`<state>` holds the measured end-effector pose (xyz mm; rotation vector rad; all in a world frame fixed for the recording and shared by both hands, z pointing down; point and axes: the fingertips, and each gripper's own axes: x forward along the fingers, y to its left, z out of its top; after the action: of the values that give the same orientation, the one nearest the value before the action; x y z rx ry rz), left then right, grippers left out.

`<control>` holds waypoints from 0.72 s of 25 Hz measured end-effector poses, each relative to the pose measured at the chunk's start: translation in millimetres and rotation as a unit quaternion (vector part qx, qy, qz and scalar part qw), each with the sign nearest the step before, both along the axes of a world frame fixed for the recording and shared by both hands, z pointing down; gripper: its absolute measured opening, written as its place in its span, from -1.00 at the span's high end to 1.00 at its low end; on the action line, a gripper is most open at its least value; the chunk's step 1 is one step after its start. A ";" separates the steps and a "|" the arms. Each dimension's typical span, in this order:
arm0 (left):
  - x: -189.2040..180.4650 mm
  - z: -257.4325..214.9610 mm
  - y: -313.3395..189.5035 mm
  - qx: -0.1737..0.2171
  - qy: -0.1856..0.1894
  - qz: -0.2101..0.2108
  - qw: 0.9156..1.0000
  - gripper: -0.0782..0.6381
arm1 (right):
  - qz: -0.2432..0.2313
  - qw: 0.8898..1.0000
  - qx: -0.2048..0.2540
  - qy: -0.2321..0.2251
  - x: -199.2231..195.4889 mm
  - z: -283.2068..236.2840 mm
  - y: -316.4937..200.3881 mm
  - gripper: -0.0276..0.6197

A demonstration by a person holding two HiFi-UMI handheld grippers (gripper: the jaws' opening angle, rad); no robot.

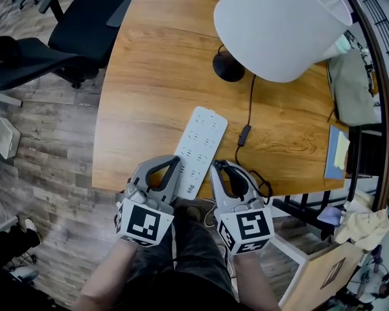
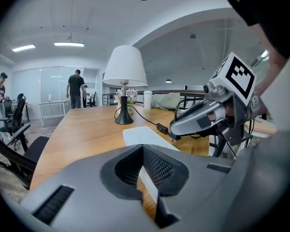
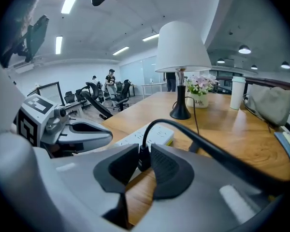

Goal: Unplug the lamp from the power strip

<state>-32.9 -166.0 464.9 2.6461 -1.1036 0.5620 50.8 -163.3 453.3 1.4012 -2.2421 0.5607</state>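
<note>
black plug (image 3: 143, 156) between right gripper (image 3: 142, 164) fingers (image 3: 168, 170), beside white power strip (image 1: 198, 149)

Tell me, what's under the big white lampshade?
A thin stem on a round black lamp base, with its black cord trailing off. The lampshade covers any bulb.
</note>
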 end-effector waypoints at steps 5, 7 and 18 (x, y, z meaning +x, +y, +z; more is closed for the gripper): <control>3.7 -2.3 0.9 0.000 0.004 0.006 1.000 0.79 | 0.002 1.000 -0.024 0.015 4.2 6.9 1.4 0.64; 5.1 -3.4 0.4 0.001 0.006 0.007 1.000 0.79 | 0.003 0.999 -0.038 0.023 5.2 11.2 2.6 0.64; 7.5 -8.3 -4.7 0.001 0.016 0.009 1.000 0.79 | 0.019 0.996 -0.079 0.025 10.4 19.5 7.0 0.48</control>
<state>-25.4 -170.7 456.6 2.6593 -1.0727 0.5208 61.3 -156.2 472.7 1.3641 -2.0866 0.6920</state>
